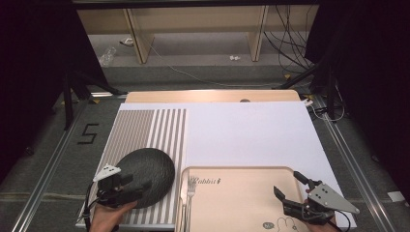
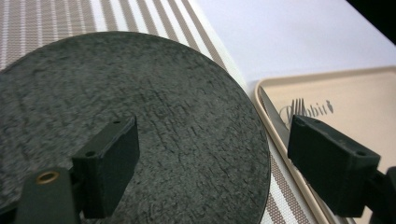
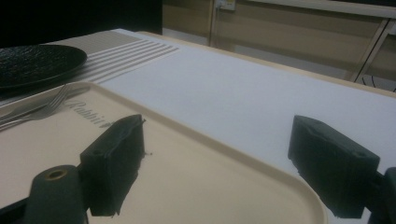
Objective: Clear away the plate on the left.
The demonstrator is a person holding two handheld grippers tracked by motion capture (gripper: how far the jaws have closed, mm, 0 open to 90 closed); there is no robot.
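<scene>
1. Hovering with jaws spread wide and holding nothing: left gripper (image 1: 126, 186) over the near edge of the dark round plate (image 1: 145, 175), one jaw above the plate's textured face, the other out past its rim toward the tray (image 1: 241, 170).
2. Poised likewise, jaws apart and empty: right gripper (image 1: 290, 186) above the tray's near right corner, one jaw over the beige tray floor, the other over the white sheet (image 1: 251, 130) beyond the rim.
3. Resting flat on the striped placemat (image 1: 145, 123) at the counter's left: the plate, its right edge near the tray's left rim but apart from it.
4. Lying along the tray's left side, tines pointing away from the person: a fork (image 1: 190, 188), with what looks like a knife beside it.
5. Likely in hand: a grasp on the plate's rim by the left gripper.
6. Risk one: low, thin rim lying almost flush with the placemat, so jaws closing too high could skate off the rough top and grip nothing.
7. Risk two: a one-sided pinch tipping the plate on lifting, or dragging the placemat along.
8. Risk three: the outer jaw swinging down onto the tray rim and jolting the cutlery.
</scene>
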